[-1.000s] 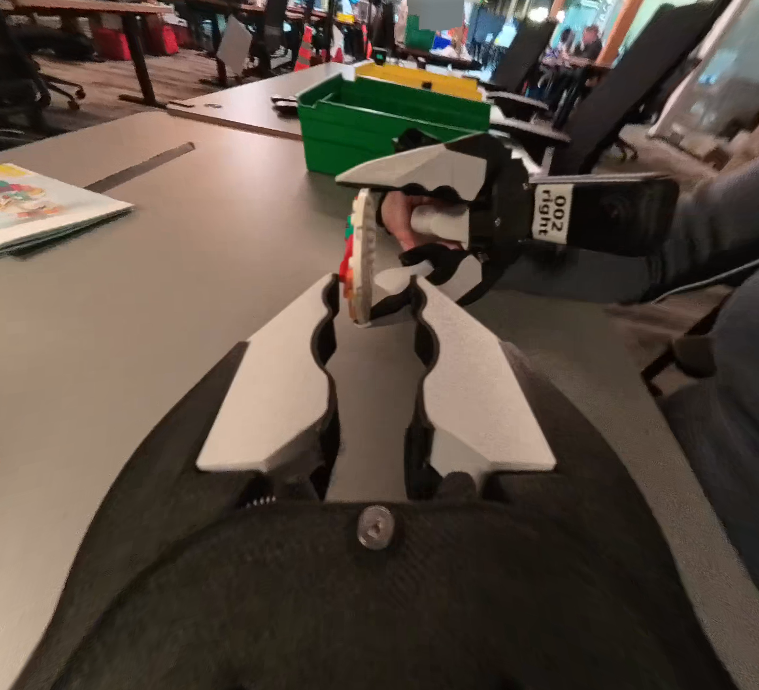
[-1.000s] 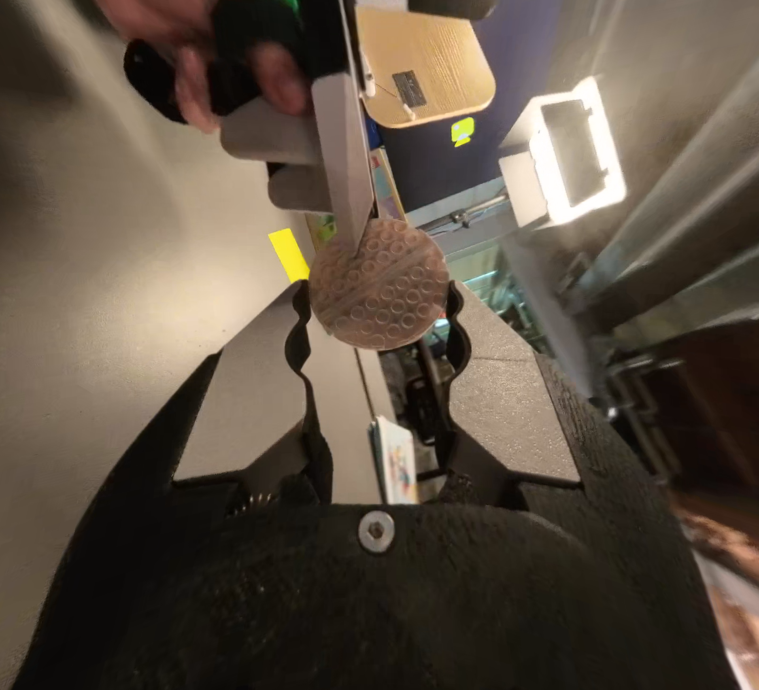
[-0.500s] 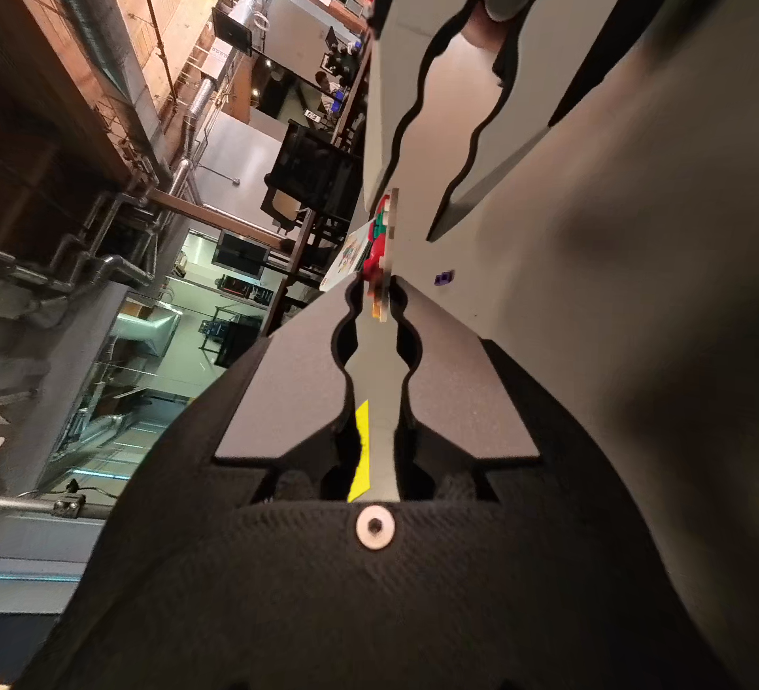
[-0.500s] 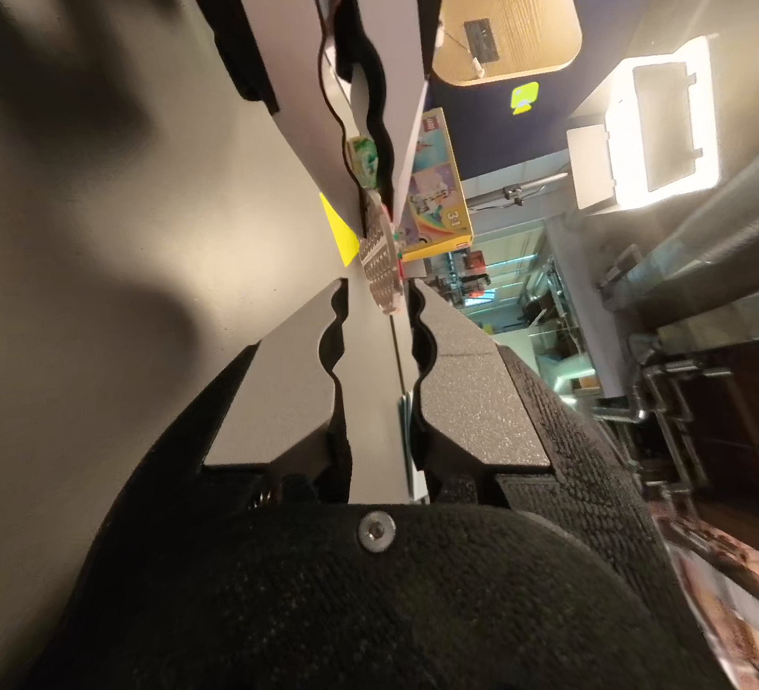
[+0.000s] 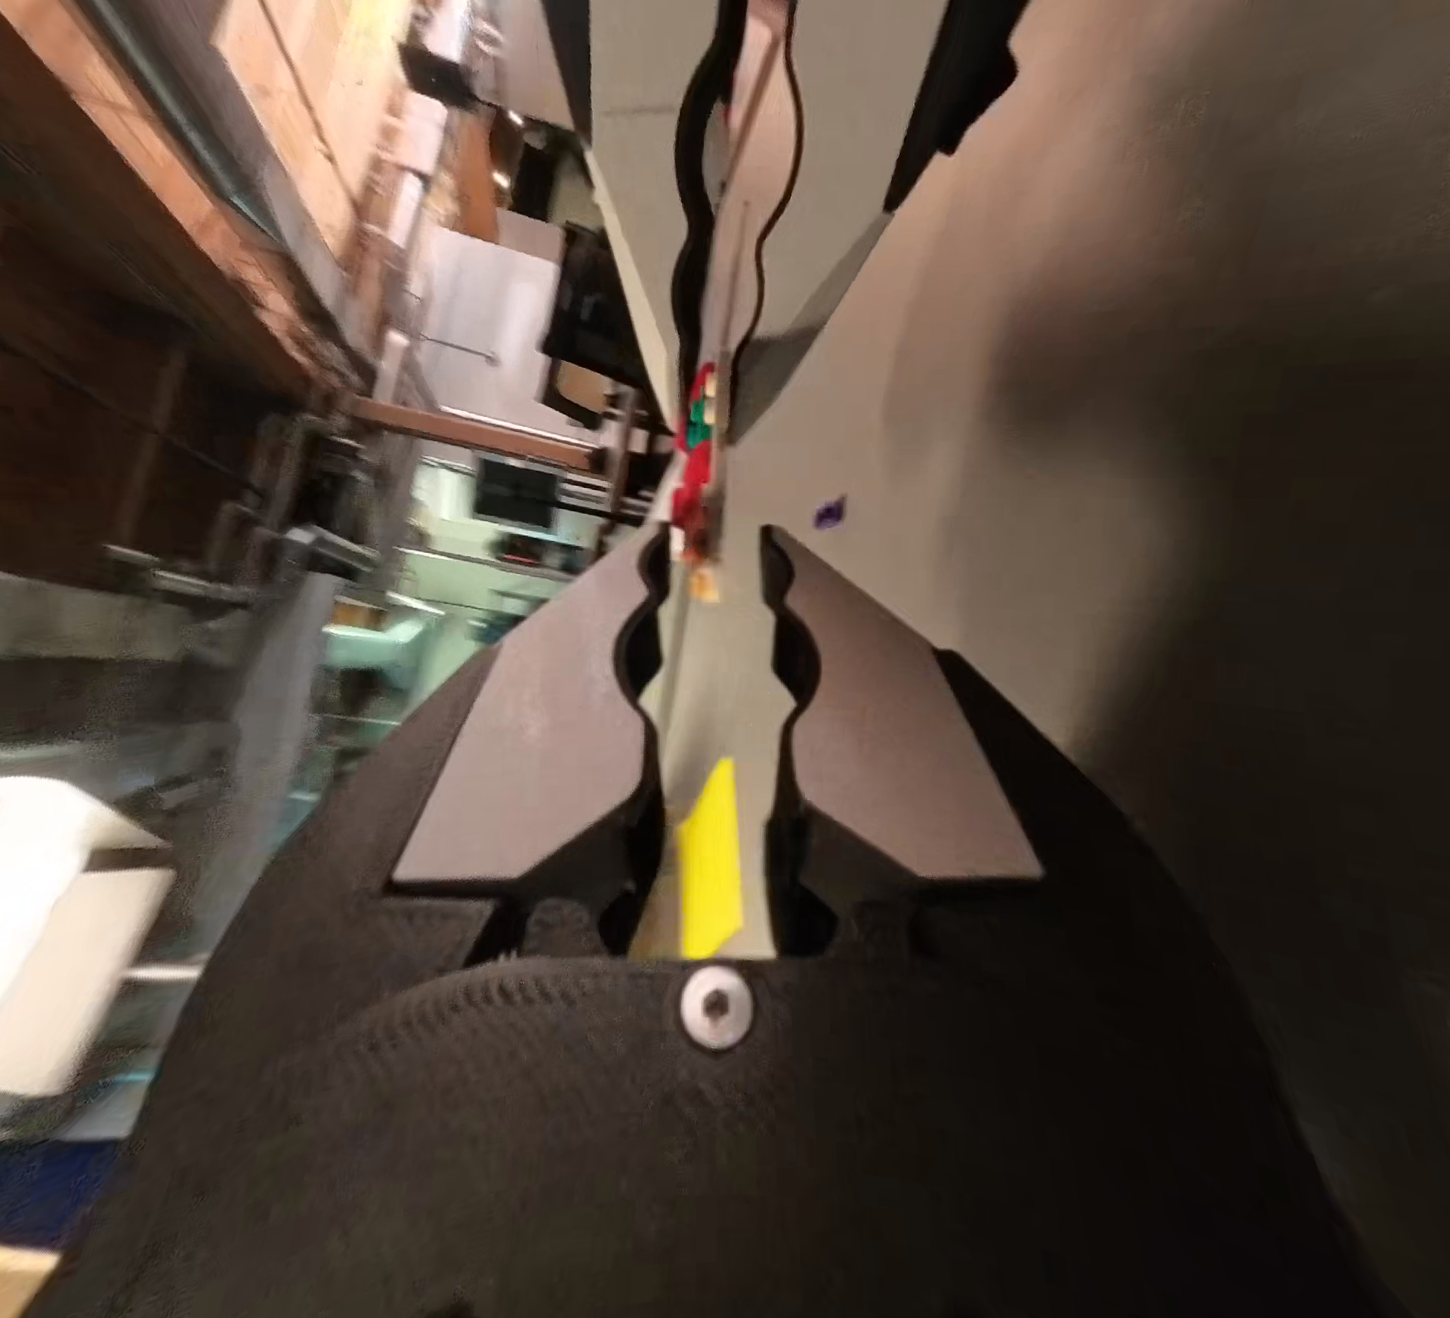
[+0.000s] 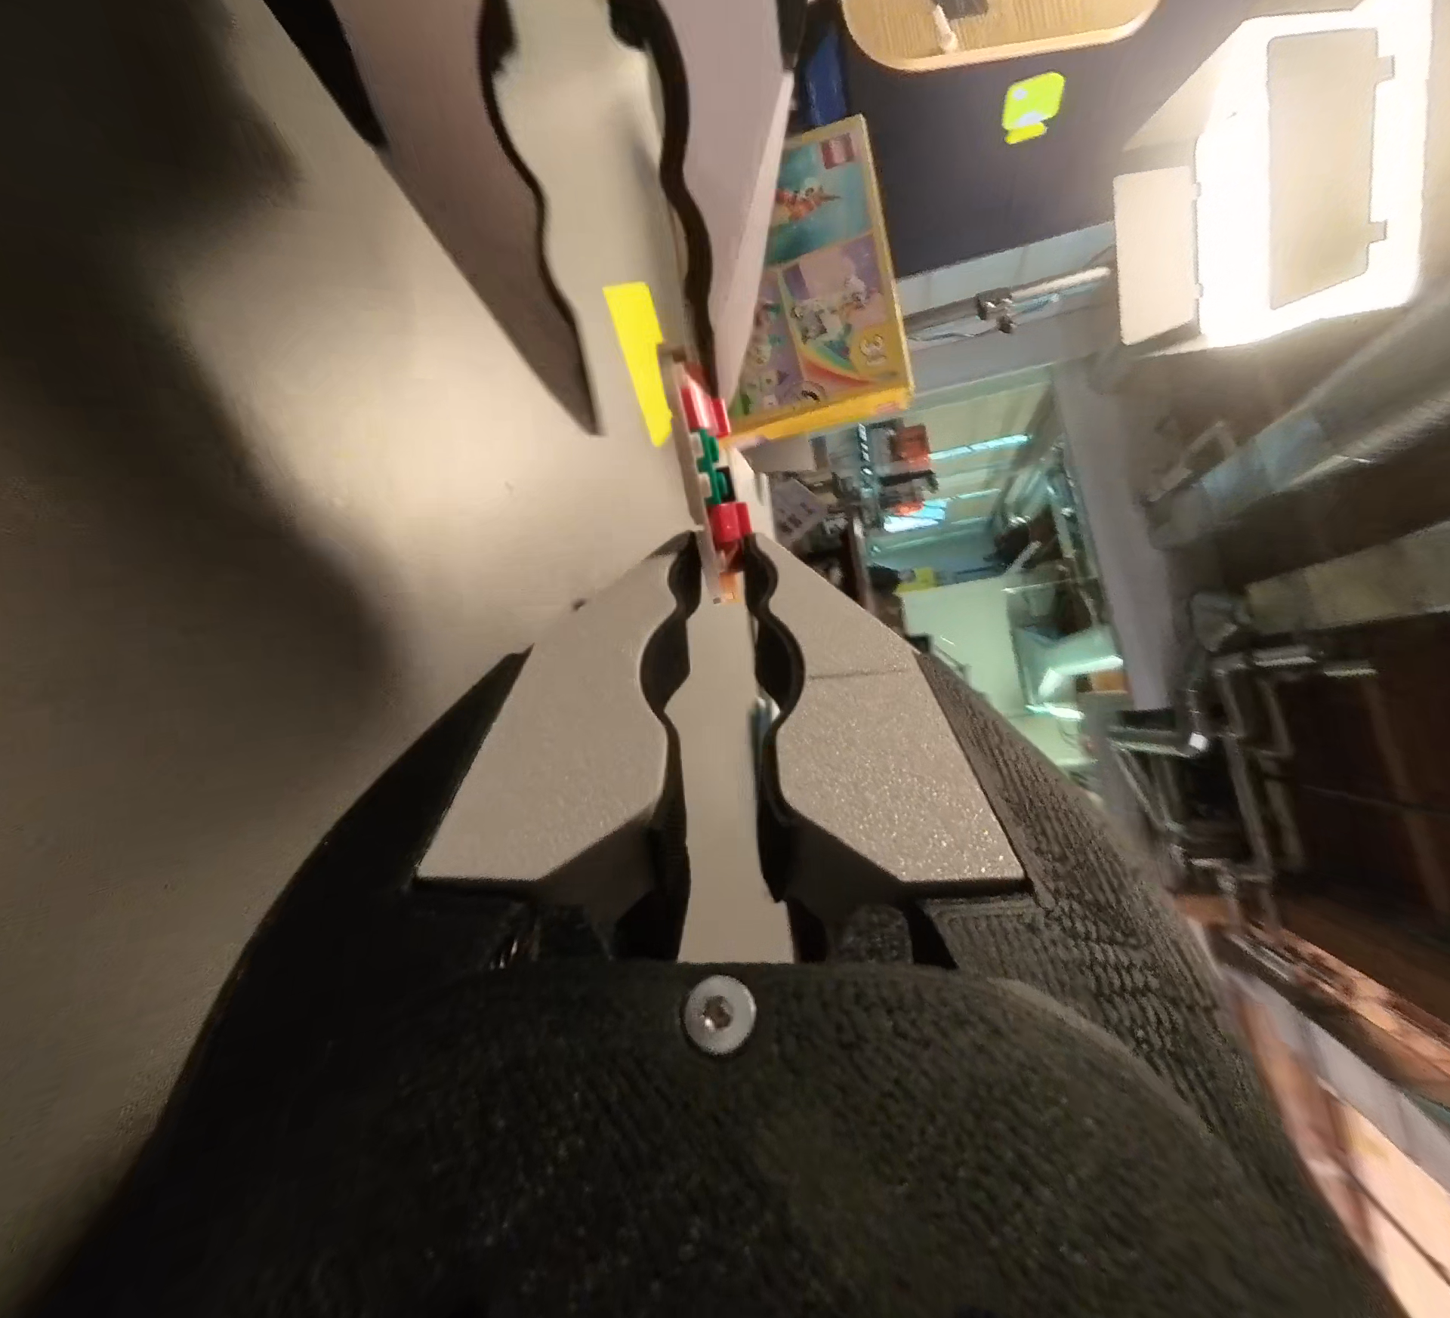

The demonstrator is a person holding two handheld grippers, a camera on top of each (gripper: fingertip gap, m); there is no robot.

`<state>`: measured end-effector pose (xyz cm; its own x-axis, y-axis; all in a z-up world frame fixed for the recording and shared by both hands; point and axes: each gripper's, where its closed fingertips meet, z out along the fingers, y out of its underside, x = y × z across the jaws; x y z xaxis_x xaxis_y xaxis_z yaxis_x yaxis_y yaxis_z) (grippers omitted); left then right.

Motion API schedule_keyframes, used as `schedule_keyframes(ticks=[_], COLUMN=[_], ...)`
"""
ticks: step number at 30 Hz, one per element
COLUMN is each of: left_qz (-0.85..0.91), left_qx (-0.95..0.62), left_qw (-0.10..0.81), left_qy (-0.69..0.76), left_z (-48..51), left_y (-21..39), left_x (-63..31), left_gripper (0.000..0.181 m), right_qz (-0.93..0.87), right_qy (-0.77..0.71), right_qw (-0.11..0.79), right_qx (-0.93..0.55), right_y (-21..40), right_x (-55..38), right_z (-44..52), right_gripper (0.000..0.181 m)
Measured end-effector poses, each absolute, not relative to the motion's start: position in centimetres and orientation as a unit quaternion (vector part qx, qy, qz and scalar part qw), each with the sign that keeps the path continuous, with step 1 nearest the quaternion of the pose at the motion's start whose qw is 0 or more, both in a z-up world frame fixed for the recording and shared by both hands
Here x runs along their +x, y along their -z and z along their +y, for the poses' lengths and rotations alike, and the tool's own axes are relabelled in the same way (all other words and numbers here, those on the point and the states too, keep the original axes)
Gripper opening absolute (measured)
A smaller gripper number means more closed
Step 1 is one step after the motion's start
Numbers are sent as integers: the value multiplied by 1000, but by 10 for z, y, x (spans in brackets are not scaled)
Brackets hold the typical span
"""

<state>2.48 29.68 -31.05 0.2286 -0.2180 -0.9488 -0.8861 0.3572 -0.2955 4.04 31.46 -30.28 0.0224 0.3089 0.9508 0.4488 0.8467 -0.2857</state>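
Right claw (image 6: pixel 719 558) clenched on the lower edge of a thin brick disc (image 6: pixel 706 472), seen edge-on, red and green pieces on one face. Left claw (image 5: pixel 714 543) released, fingers straddling the disc's other end without clear contact. Both tilted over grey desk (image 6: pixel 314 456); yellow tape (image 6: pixel 639 354), toy box (image 6: pixel 824 284) beyond. Risk: narrow edge grip, so the disc may pivot or slip.

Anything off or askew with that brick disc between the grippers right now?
The round brick plate is edge-on, not lying on the grey table. Only the right gripper pinches it, by one rim. The left gripper is open around the opposite edge. Nothing looks broken or spilled.
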Motion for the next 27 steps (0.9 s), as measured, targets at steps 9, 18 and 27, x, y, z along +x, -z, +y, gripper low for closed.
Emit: schedule_keyframes(ticks=[9, 18, 27], left_qz=[339, 153, 168], left_qx=[-678, -663, -640], left_qw=[602, 521, 494], left_qy=[251, 516, 565], left_z=[284, 288, 275], left_y=[283, 263, 253], left_x=[38, 24, 31], left_gripper=[61, 42, 25], right_qz=[-648, -642, -619], right_qy=[136, 186, 175], right_qw=[712, 724, 753], right_qx=[-232, -171, -137], right_y=[274, 265, 251], right_x=[50, 47, 46], right_z=[320, 307, 290], right_gripper=[7, 9, 8])
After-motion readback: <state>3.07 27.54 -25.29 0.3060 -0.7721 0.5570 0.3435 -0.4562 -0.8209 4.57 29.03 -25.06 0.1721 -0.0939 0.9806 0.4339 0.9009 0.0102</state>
